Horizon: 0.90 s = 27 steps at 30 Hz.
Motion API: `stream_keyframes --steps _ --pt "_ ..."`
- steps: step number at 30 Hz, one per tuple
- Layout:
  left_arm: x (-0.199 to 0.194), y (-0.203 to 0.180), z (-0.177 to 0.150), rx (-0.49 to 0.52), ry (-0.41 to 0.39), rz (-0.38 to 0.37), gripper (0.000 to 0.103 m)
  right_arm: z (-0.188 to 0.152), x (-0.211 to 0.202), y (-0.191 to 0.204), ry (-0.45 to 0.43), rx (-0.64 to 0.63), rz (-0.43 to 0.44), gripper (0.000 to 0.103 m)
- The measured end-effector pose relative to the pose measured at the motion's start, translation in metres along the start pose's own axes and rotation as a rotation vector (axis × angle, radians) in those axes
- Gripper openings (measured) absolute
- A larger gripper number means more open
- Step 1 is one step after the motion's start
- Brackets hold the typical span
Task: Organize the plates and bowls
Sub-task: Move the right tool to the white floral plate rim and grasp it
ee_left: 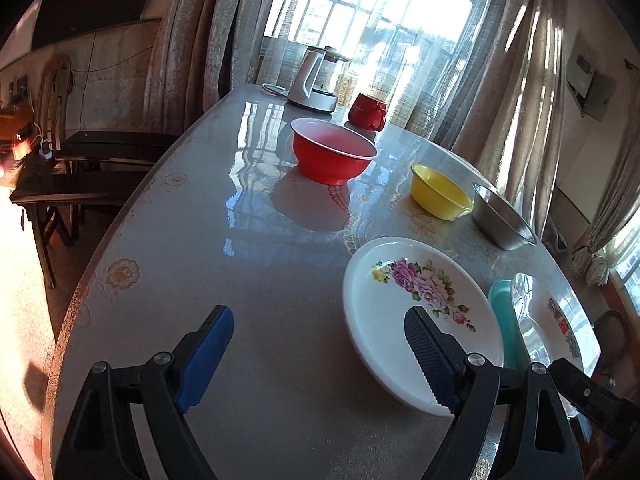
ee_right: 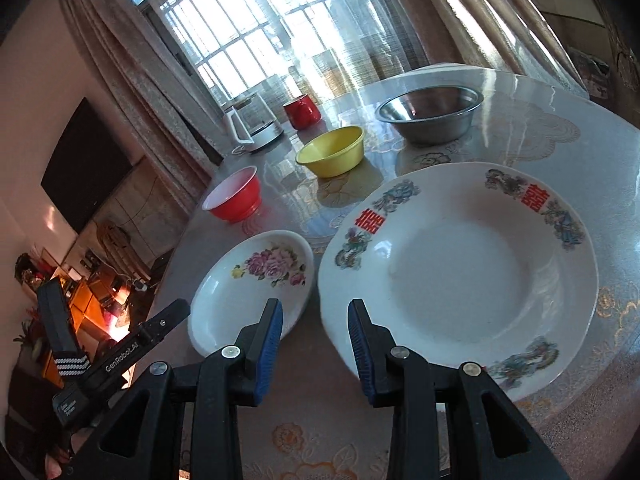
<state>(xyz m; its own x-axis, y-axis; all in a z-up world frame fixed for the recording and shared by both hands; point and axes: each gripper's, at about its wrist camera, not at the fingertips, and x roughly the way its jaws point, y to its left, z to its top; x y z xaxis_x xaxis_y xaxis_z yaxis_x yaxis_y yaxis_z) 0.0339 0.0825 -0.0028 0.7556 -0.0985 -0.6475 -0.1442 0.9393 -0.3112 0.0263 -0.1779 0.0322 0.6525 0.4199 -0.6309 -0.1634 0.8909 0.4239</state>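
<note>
The left claw (ee_left: pixel 318 354) is wide open at the bottom of its view, over the shiny round desk (ee_left: pixel 256 240). Its right finger sits over the white plate with pink flowers (ee_left: pixel 404 304). The right claw (ee_right: pixel 315 344) is open too, holding nothing, low in its view. The big white plate with red signs (ee_right: pixel 460 264) fills the right side. Further up sit the red bowl (ee_right: pixel 234 198), yellow bowl (ee_right: pixel 332 152) and shiny metal bowl (ee_right: pixel 432 114).

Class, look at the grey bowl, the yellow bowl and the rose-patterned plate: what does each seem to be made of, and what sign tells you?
Grey bowl: most likely stainless steel, with a brushed metallic sheen and mirror-like glints inside.
Yellow bowl: probably plastic, with an opaque, even colour, a thin rim and a soft shine.
Rose-patterned plate: glossy white with a printed flower; ceramic or melamine, the look leaves it open.
</note>
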Motion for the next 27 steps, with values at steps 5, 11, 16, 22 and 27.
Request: stream_keyframes --steps 5,11,16,22,27 --pt "0.012 0.003 0.003 0.004 0.036 -0.015 0.088 -0.008 0.019 0.026 0.062 -0.079 0.016 0.034" --pt "0.022 0.006 0.008 -0.007 0.067 -0.056 0.085 -0.012 0.046 0.036 0.151 -0.107 -0.057 0.038" --pt "0.027 0.006 0.014 0.029 0.089 -0.044 0.072 -0.007 0.058 0.044 0.154 -0.130 -0.114 0.041" --pt "0.034 0.010 0.022 0.061 0.101 -0.028 0.070 -0.003 0.080 0.046 0.172 -0.086 -0.115 0.043" --pt "0.042 0.010 0.029 0.080 0.115 -0.036 0.046 0.000 0.091 0.051 0.129 -0.101 -0.118 0.043"
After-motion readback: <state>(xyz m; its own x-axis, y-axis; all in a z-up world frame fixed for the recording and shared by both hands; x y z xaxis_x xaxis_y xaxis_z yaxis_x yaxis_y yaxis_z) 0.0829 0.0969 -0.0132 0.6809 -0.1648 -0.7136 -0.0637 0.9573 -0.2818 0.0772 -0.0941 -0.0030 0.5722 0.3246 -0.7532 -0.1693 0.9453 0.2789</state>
